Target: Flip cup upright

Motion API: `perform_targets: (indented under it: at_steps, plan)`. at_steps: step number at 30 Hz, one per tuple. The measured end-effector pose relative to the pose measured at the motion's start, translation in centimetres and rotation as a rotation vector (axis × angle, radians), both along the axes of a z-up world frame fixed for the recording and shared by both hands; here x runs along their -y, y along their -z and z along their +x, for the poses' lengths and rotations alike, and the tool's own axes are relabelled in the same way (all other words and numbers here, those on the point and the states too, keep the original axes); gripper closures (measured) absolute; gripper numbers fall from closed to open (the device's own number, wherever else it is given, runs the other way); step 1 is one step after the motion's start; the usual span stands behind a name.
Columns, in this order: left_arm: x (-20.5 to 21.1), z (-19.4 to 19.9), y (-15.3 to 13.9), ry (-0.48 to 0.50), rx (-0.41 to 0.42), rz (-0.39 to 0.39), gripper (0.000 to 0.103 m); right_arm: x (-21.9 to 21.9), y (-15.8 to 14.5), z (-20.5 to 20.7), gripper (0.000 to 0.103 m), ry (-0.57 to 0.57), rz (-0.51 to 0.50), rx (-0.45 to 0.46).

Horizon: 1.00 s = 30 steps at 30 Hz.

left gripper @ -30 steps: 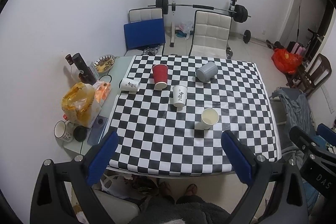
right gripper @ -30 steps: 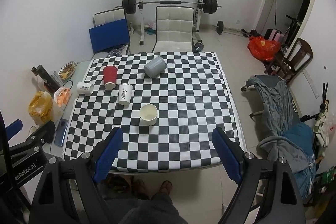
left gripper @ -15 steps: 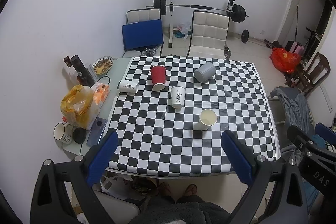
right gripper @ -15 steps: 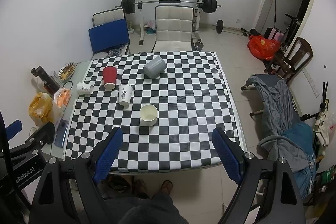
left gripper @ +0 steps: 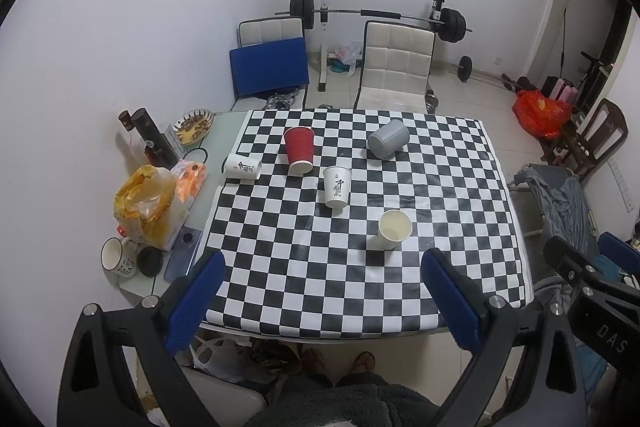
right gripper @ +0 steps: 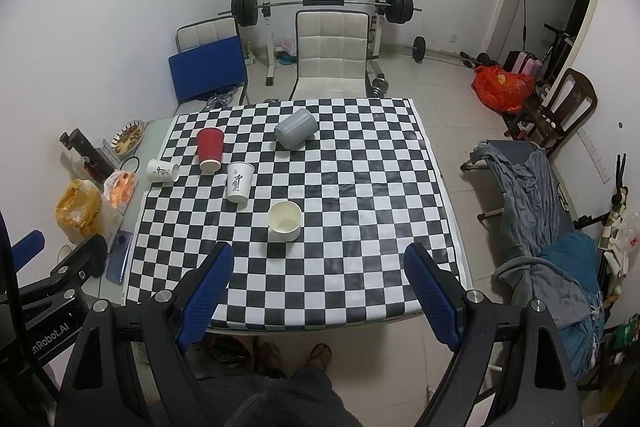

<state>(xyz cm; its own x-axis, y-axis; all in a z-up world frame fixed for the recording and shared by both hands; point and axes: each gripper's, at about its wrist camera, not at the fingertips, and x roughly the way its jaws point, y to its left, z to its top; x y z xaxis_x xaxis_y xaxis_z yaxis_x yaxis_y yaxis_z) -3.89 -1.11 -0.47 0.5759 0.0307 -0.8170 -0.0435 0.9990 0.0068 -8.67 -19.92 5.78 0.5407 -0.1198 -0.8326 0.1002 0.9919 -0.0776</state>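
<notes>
Several cups sit on a black-and-white checkered table (left gripper: 304,267) (right gripper: 360,267). A grey cup (left gripper: 389,139) (right gripper: 296,134) lies on its side at the back. A white printed cup (left gripper: 242,167) (right gripper: 162,171) lies on its side at the left edge. A red cup (left gripper: 299,149) (right gripper: 210,149) and a white printed cup (left gripper: 337,187) (right gripper: 239,182) stand with their wide ends at the top. A plain white cup (left gripper: 394,229) (right gripper: 284,221) stands upright, mouth open. My left gripper (left gripper: 322,301) and right gripper (right gripper: 318,295) are both open and empty, held high above the near table edge.
Left of the cloth are a yellow bag (left gripper: 146,205), a mug (left gripper: 116,259), a phone (left gripper: 182,257), a dark bottle (left gripper: 154,141) and a snack dish (left gripper: 193,125). Two chairs (left gripper: 394,67) and a barbell rack stand behind the table. A cot with clothes (right gripper: 536,203) stands at the right.
Both grippers have risen and drawn back a little, so the table looks slightly smaller. No cup has moved.
</notes>
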Motion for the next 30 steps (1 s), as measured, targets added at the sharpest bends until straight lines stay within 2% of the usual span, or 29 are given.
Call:
perform_targets:
  at_steps: [30]
  plan:
    - [0.26, 0.14, -0.44, 0.003, 0.002, -0.004, 0.003, -0.15, -0.13, 0.28, 0.015, 0.002, 0.004, 0.000]
